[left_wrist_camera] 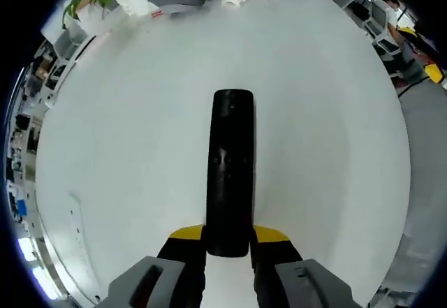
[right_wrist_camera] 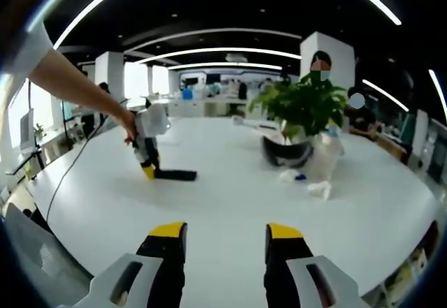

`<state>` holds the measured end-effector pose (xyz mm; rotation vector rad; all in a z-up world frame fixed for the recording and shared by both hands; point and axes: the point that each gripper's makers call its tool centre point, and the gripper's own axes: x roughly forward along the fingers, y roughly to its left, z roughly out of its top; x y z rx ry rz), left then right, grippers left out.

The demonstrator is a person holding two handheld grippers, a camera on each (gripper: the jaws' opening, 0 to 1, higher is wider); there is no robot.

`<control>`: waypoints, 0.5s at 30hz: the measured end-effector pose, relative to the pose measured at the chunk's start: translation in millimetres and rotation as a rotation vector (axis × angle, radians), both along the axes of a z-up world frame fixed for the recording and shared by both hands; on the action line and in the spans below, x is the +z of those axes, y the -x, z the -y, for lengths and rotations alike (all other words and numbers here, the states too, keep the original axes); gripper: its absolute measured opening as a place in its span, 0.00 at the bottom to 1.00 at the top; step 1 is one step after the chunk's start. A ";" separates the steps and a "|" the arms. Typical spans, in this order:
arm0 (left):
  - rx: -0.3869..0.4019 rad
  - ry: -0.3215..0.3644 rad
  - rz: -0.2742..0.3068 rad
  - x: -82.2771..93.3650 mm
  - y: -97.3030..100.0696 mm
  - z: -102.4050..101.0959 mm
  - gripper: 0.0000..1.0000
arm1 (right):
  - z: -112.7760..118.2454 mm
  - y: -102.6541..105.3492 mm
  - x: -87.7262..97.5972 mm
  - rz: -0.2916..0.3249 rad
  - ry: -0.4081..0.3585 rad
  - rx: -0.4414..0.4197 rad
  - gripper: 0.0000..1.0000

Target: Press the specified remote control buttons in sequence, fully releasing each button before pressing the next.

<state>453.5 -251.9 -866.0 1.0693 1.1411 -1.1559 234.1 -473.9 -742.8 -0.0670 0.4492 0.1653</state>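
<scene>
One remote end hidden in left claw.

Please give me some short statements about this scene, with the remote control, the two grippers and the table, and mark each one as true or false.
1. The long black remote control lies between the jaws of the left gripper. True.
2. The right gripper is shut on the remote control. False: its jaws stand open with only the white table between them, and the remote lies far from it.
3. The remote control rests on the white table. True.
4. A green potted plant stands on the table. True.
5. In the right gripper view, the plant is to the left of the left gripper. False: it is to the right.
</scene>
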 end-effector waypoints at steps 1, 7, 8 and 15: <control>-0.019 -0.011 0.000 0.0 2.4 0.1 0.23 | -0.2 -0.1 0.3 0.002 0.000 0.001 0.42; -0.013 -0.031 0.000 -0.9 8.3 -1.0 0.23 | -0.3 0.4 0.5 0.003 -0.003 -0.001 0.42; -0.012 -0.032 0.004 -0.9 9.5 -1.1 0.23 | -0.6 0.9 0.3 0.002 -0.002 0.000 0.42; -0.010 -0.031 0.004 -1.4 22.3 -0.9 0.23 | -1.5 2.4 -0.4 -0.002 -0.003 0.004 0.41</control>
